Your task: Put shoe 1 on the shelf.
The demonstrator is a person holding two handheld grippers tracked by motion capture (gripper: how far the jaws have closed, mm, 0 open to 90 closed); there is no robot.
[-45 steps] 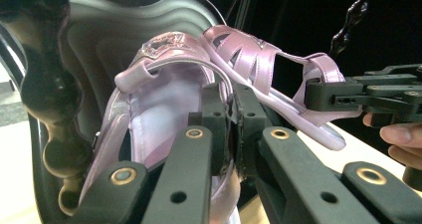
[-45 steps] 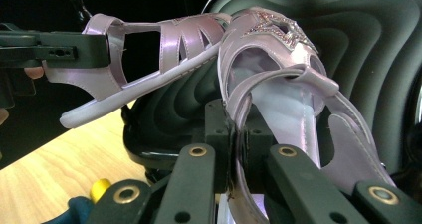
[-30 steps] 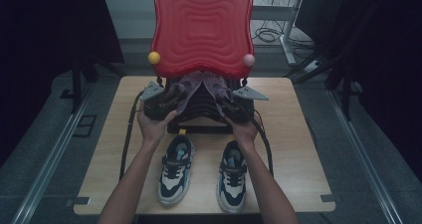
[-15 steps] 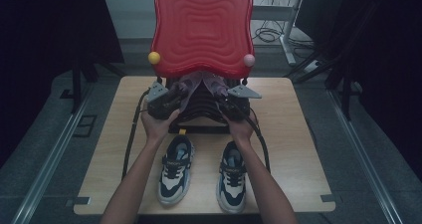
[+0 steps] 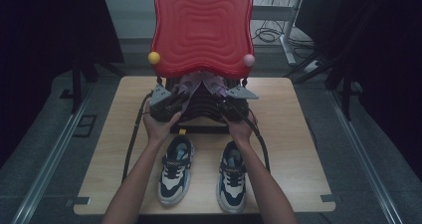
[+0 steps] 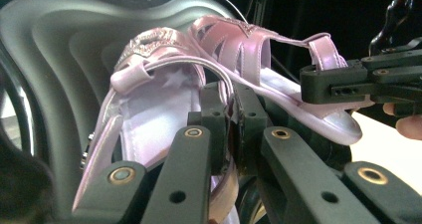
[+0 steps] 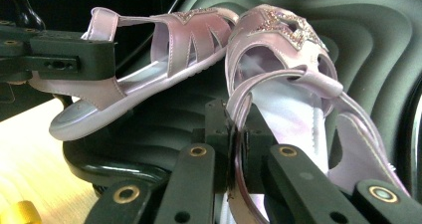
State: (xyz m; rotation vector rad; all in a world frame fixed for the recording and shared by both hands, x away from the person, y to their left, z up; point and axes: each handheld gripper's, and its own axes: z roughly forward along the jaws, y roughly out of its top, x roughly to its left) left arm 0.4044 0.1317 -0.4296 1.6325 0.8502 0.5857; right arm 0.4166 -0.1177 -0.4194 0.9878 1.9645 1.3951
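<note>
Two pink strappy sandals (image 5: 188, 82) (image 5: 217, 85) lie toes-up in a black ridged case (image 5: 199, 112) under its raised red lid (image 5: 201, 30). In the left gripper view, my left gripper (image 6: 230, 117) is shut on the thin heel strap of the nearer sandal (image 6: 154, 109). The second sandal (image 6: 278, 69) lies to its right, with the other gripper (image 6: 358, 79) at its heel. In the right gripper view, my right gripper (image 7: 231, 129) is shut on the strap of its own sandal (image 7: 283, 74), and the other sandal (image 7: 149, 64) lies at the left. Seen from above, the left gripper (image 5: 174, 100) and right gripper (image 5: 228, 100) flank the case.
A pair of dark blue and white sneakers (image 5: 175, 169) (image 5: 232, 176) stands on the wooden table (image 5: 291, 134) between the person's forearms. A yellow ball (image 5: 154, 57) and a pink ball (image 5: 248, 59) hang at the lid's lower corners. Black cables trail down both sides of the table.
</note>
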